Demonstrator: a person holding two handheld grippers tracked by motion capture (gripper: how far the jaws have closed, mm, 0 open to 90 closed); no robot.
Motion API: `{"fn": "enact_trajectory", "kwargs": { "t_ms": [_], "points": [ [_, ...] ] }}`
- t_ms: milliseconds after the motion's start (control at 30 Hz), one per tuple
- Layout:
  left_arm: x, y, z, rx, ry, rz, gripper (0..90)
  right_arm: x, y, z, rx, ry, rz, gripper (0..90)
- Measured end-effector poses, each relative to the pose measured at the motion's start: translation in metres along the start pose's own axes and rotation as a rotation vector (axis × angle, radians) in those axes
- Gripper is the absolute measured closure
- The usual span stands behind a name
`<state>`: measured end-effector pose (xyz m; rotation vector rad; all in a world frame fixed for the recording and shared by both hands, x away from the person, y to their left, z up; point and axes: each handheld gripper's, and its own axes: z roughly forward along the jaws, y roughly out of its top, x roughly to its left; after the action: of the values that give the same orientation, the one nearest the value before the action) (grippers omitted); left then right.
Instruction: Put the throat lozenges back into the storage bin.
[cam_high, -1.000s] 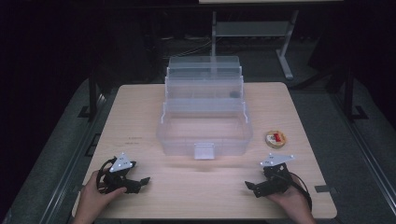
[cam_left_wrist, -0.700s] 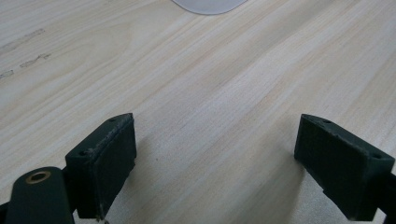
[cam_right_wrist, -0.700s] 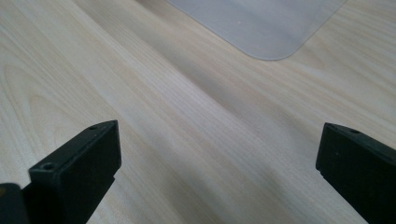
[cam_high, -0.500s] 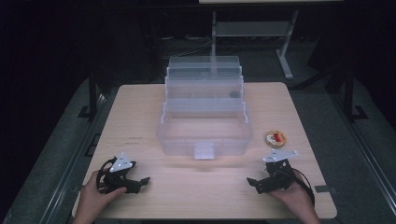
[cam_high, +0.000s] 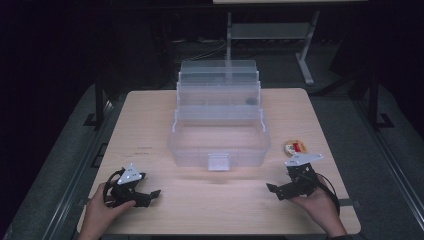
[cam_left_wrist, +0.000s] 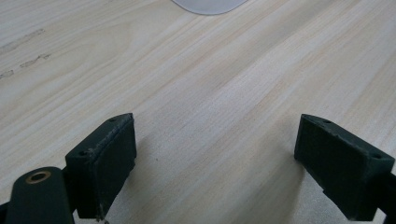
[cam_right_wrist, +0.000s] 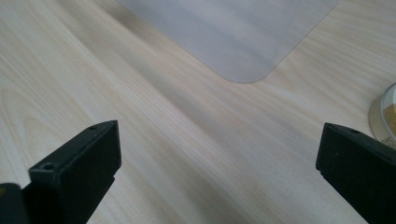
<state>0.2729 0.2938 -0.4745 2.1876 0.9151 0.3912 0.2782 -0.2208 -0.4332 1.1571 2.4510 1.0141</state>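
Wooden table (cam_high: 150, 115): clear tiered organizer box (cam_high: 218, 120) at centre. Left gripper (cam_high: 149, 196) and right gripper (cam_high: 274, 190) rest spread, empty. Small round tin (cam_high: 293, 146), at 1 o'clock of the right gripper, risks being knocked during a careless reach.

Your table (cam_high: 150, 115): pale wood top, rounded corners, lit from above. Room around you dark. Grey floor (cam_high: 65, 165) on both sides. Black frame legs (cam_high: 100, 100) at table's left and right. Behind table, grey metal stand (cam_high: 305, 55) with shelf.
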Motion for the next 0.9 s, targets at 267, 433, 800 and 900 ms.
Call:
{"fn": "enact_trajectory", "kwargs": {
  "t_ms": [267,433,800,900],
  "points": [
    [0.000,0.000,0.000,0.000,0.001,0.001,11.9,-0.006,0.006,0.003,0.021,0.002,-0.002,0.0],
    [0.000,0.000,0.000,0.000,0.001,0.001,11.9,-0.010,0.009,0.003,0.029,0.000,-0.002,0.0],
    [0.000,0.000,0.000,-0.001,0.001,0.001,11.9,-0.017,0.019,0.002,0.034,-0.010,-0.004,0.0],
    [0.000,0.000,0.000,0.000,0.001,0.001,11.9,-0.020,0.022,0.002,0.034,-0.014,-0.001,0.0]
  ]
}}
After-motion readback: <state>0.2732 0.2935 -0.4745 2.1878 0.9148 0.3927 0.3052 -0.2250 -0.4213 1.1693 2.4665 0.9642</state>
